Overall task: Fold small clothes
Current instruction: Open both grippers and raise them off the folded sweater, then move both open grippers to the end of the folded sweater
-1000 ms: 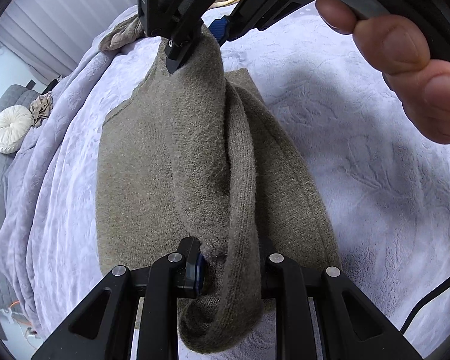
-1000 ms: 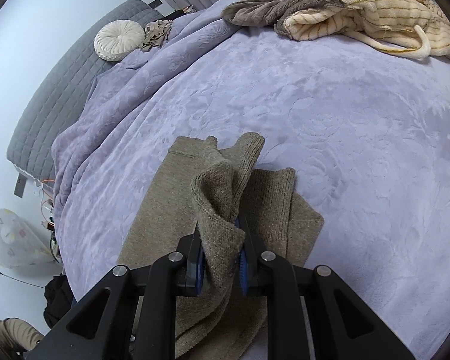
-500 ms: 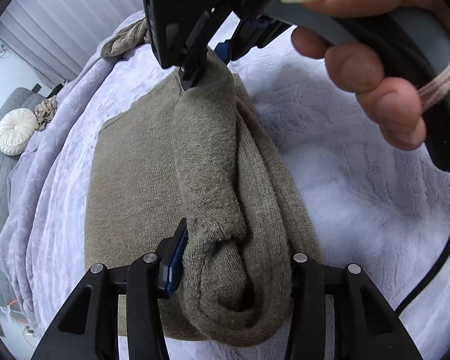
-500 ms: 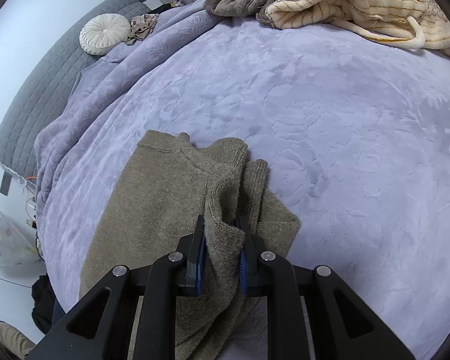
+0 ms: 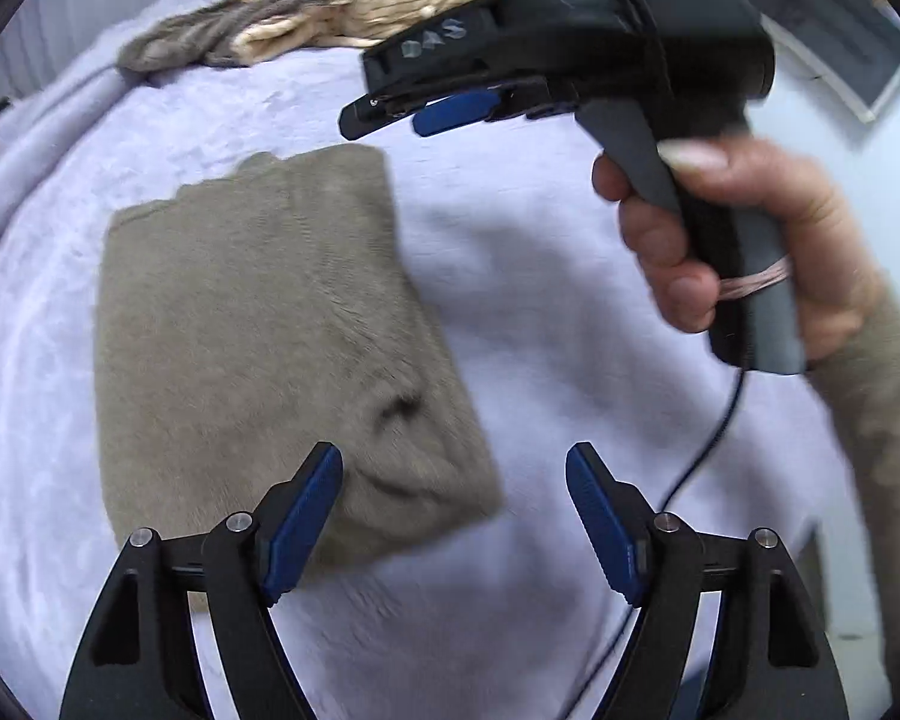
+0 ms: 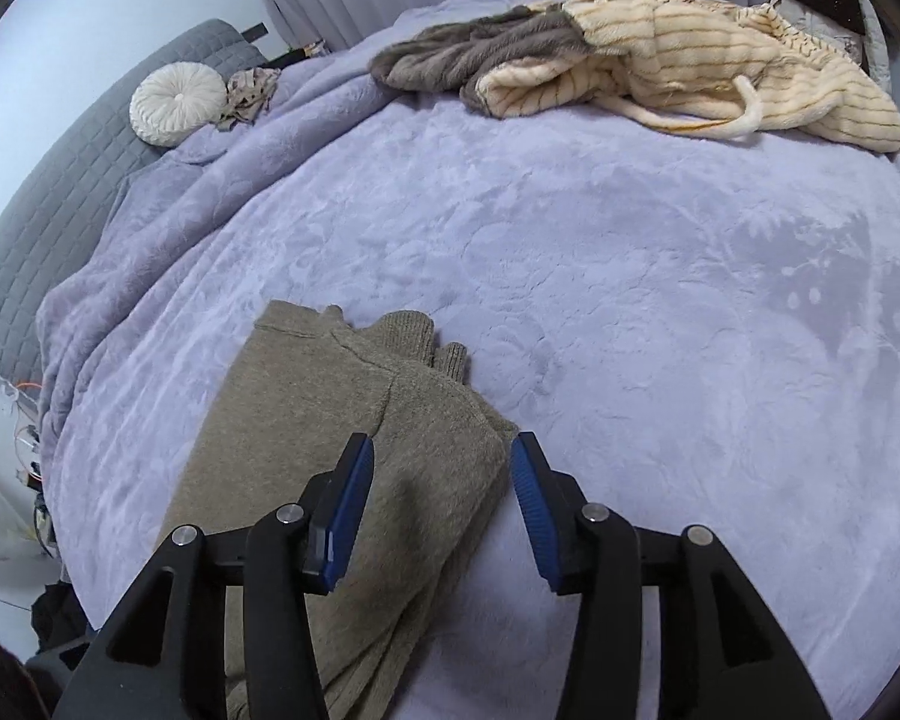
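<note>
One folded sweater point(image 6: 354, 456), two spread hand-held grippers point(image 5: 453, 516) point(image 6: 441, 504) holding nothing.

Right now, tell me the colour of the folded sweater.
Taupe, a plain grey-brown knit sweater; clearest in the right wrist view.

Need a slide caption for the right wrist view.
Right gripper open above the folded taupe sweater on a lavender blanket.

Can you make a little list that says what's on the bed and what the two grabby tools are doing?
surface: lilac blanket
main item: brown sweater, folded, lying flat
left tool: open, empty
right tool: open, empty, above the sweater's edge
waiting pile: striped cream garment and grey garment at the far side
extra: round white cushion
</note>
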Motion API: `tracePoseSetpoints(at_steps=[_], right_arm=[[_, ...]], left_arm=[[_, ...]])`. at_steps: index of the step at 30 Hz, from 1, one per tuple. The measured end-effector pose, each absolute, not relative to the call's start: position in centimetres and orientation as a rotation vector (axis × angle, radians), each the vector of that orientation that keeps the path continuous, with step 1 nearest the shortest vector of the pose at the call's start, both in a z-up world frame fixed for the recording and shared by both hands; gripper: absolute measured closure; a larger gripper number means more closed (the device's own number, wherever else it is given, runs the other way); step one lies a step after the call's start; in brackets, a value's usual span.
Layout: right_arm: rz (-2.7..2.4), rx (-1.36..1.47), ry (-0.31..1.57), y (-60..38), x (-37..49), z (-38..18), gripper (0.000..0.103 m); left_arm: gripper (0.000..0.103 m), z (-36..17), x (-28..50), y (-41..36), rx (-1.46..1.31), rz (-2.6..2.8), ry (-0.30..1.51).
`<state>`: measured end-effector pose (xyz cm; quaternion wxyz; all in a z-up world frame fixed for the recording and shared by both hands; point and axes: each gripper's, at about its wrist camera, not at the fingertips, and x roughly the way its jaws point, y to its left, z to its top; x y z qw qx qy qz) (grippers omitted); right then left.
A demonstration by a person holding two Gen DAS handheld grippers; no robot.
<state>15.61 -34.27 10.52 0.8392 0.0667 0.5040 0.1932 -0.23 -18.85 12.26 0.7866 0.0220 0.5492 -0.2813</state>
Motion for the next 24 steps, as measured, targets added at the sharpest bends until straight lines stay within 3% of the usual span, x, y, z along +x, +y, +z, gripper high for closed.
tracePoseSetpoints(at_steps=[7,10,15,21,24], right_arm=[[0.697,0.347,1.045,-32.4,10.3,11.6,0.05],[0.776,0.37,1.106,-29.4,9.7,9.4,0.045],[0.566,0.311,1.198,-31.2,9.3,5.0,0.047],[0.499,0.254,1.088,-31.7,4.5,9.3,0.046],[0.609,0.283,1.007,-29.5,1.5,11.3,0.037]], left_arm=[[0.025,12.9,1.3,-8.6,-0.251,-0.575,1.153],[0.025,10.8,3.0,-6.3,-0.284,-0.445,1.201],[0.025,6.2,4.1,-5.2,-0.257,-0.353,1.317],[0.025,6.8,3.8,-4.2,-0.356,-0.385,1.254],[0.025,7.1,4.2,-5.2,-0.327,-0.394,1.246]])
